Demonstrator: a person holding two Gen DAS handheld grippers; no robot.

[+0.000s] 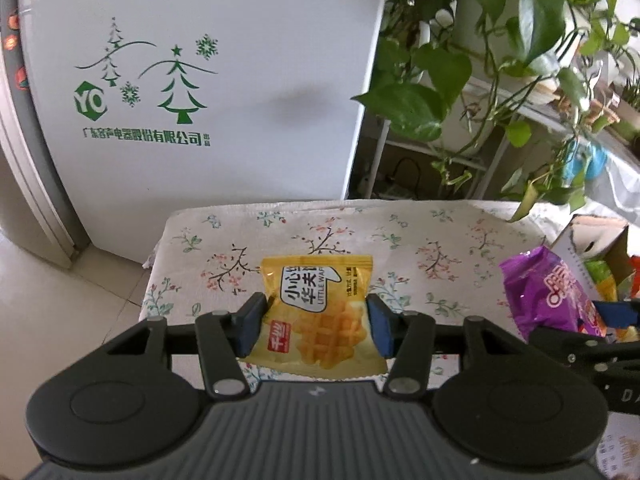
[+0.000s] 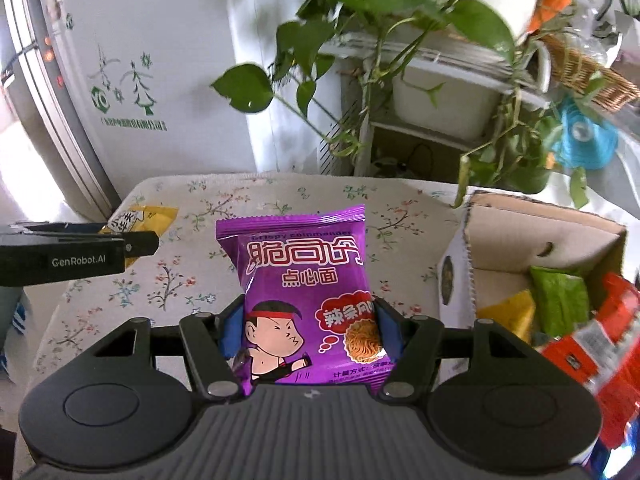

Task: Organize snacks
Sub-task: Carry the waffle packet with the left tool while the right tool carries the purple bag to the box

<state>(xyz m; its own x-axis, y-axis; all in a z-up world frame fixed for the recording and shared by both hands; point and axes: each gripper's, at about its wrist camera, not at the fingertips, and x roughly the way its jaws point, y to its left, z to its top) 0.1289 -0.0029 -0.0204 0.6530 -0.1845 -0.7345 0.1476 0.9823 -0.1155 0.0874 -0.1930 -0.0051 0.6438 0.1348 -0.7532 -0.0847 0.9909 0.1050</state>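
Both my grippers are holding a snack packet above the floral-cloth table.

My left gripper is clamped on a yellow foil waffle packet, its blue pads pressing the packet's two side edges, and the packet hangs clear of the white tablecloth printed with small flowers and twigs. My right gripper grips a purple foil packet of crispy noodle snack with a cartoon boy on it, pinched by its lower sides and standing upright between the fingers. To my right on the table I see an open brown cardboard box with green, yellow and red packets inside. Behind the table stand a white fridge with green tree prints and trailing green houseplants on a white rack.
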